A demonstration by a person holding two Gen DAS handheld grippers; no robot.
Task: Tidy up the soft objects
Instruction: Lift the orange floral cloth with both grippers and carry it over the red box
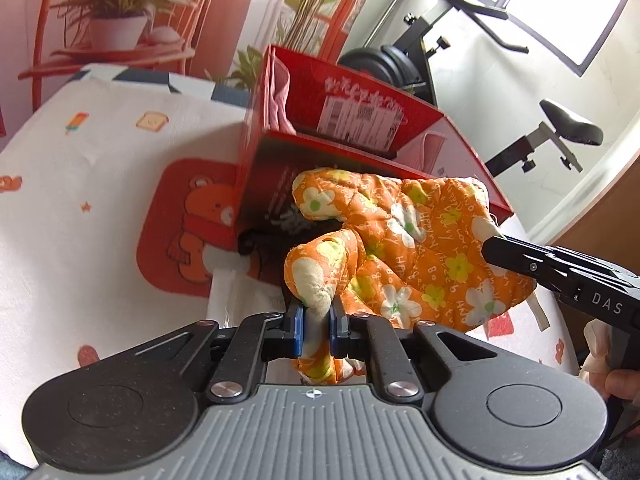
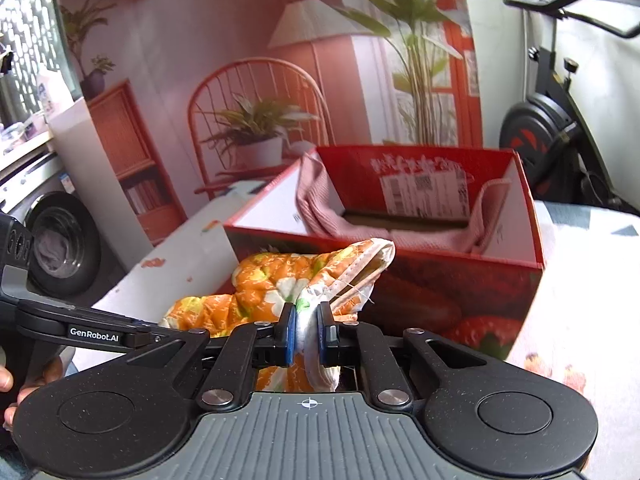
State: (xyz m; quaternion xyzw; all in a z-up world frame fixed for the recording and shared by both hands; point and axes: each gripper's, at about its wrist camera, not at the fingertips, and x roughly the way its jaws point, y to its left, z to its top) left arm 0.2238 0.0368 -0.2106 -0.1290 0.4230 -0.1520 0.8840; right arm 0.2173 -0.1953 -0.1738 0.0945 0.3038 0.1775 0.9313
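Two grippers hold one orange floral oven mitt point(image 1: 404, 236) between them, just in front of the red box point(image 1: 360, 120) and a little below its rim. The left gripper point(image 1: 316, 316) is clamped narrow on the thumb tip, the padding squashed flat between its blue pads point(image 1: 298, 324). The right gripper point(image 2: 307, 328) is pinched on the white-edged cuff, which bunches between its pads point(image 2: 291, 330).

Quilted and stuffed, the mitt looks light, soft and easily compressed; it sags and folds between the two holds rather than keeping its shape. Cloth like this should not slip from a firm pinch, and nothing about it is fragile. The bound cuff hem seems the surest place to hold, being thin and stitched; the thumb is plumper and could work loose. A pink towel point(image 2: 320, 208) already lies inside the red box, which probably receives the mitt too.
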